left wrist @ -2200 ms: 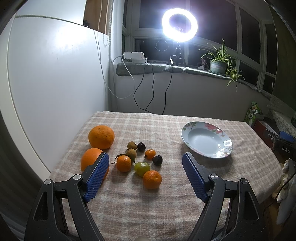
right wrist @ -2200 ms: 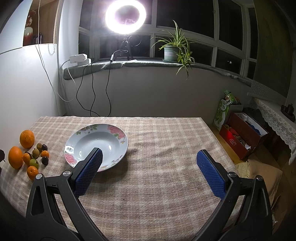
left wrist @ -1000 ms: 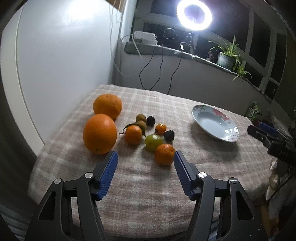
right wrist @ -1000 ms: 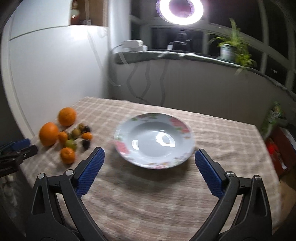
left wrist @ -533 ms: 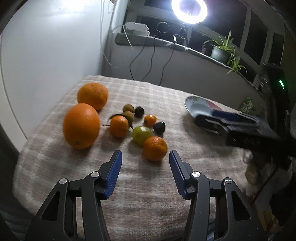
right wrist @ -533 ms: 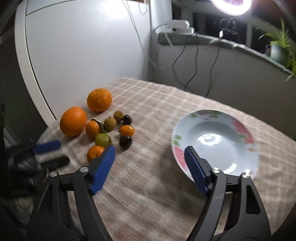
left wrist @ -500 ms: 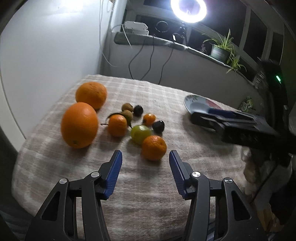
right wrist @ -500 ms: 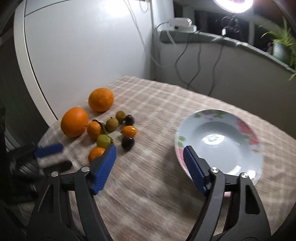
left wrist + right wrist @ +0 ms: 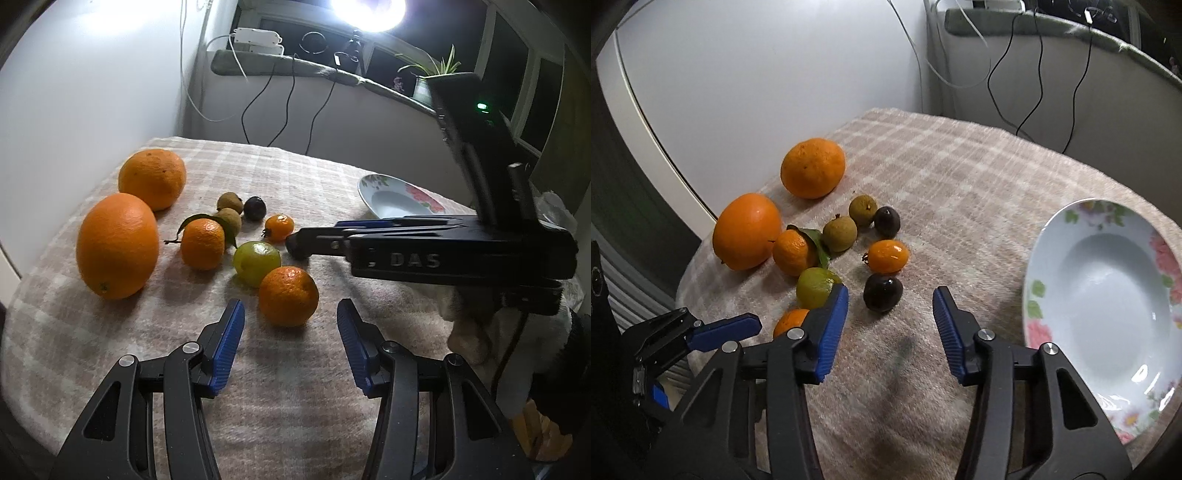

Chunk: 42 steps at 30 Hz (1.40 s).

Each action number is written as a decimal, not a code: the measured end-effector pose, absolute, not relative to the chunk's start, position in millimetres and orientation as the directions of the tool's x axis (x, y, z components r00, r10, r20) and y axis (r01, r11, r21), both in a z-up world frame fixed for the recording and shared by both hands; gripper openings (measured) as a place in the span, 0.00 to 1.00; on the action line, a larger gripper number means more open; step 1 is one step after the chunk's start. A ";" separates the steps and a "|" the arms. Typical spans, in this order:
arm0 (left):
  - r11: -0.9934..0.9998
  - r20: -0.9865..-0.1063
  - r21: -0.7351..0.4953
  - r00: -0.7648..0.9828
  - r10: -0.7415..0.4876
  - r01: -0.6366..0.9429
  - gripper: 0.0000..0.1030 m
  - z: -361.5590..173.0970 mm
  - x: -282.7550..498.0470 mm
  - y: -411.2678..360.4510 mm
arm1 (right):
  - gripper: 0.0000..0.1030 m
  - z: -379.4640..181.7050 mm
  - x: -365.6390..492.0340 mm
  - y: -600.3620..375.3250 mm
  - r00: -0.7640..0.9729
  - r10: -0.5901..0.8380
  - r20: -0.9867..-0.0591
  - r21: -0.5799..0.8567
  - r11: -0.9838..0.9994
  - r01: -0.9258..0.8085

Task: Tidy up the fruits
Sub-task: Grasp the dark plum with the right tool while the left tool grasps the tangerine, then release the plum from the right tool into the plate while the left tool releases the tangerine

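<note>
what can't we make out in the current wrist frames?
- Left wrist view: the dark fruit nearest the plate is mostly hidden behind the right gripper; only its edge shows.
- Left wrist view: the plate is partly covered by that gripper's body.
- Right wrist view: the near tangerine is half hidden behind a blue finger.
- Right wrist view: the plate's right rim is cut off by the frame edge.
- Right wrist view: the left gripper shows only one finger clearly.

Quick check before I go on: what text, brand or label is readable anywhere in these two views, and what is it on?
"DAS": raised letters on the black side of the right gripper, seen in the left wrist view.
No other text is legible. The floral plate carries only a flower pattern, and the white box on the window ledge shows no readable marking.
The fruits carry no visible stickers or labels.
</note>
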<state>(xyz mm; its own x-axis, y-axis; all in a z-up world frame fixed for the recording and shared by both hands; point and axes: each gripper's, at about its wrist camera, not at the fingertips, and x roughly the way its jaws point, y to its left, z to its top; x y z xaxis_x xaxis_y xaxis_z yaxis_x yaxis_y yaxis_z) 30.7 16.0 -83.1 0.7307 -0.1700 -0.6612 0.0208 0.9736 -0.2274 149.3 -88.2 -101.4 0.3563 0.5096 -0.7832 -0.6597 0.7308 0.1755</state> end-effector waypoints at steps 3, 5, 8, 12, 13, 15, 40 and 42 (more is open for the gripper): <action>0.974 -0.665 -0.227 0.728 -0.169 0.020 0.50 -85.3 33.6 16.0 | 0.42 -106.1 155.6 -83.6 0.335 0.513 -0.790 0.192 0.727 -0.659; 0.974 -0.667 -0.228 0.725 -0.170 0.019 0.50 -86.7 35.3 15.9 | 0.41 -108.3 158.7 -81.4 0.324 0.515 -0.794 0.199 0.723 -0.661; 0.974 -0.667 -0.224 0.725 -0.169 0.021 0.50 -87.5 38.3 15.3 | 0.40 -111.5 161.8 -78.6 0.314 0.509 -0.802 0.199 0.722 -0.662; 0.974 -0.670 -0.225 0.723 -0.170 0.021 0.49 -90.1 41.7 12.9 | 0.39 -114.6 163.7 -77.5 0.299 0.506 -0.809 0.207 0.721 -0.662; 0.974 -0.670 -0.227 0.722 -0.171 0.020 0.47 -91.0 42.5 12.7 | 0.39 -115.1 164.4 -76.7 0.295 0.507 -0.810 0.209 0.719 -0.663; 0.974 -0.673 -0.226 0.720 -0.172 0.021 0.44 -92.7 43.7 12.5 | 0.37 -115.6 164.9 -76.1 0.294 0.505 -0.812 0.206 0.719 -0.664; 0.975 -0.647 -0.218 0.742 -0.175 0.039 0.35 -80.3 37.5 7.8 | 0.25 -83.1 156.6 -108.7 0.343 0.566 -0.750 0.263 0.730 -0.631; 0.975 -0.641 -0.218 0.746 -0.181 0.049 0.35 -76.3 39.3 4.4 | 0.25 -77.0 154.2 -121.2 0.360 0.568 -0.741 0.266 0.739 -0.619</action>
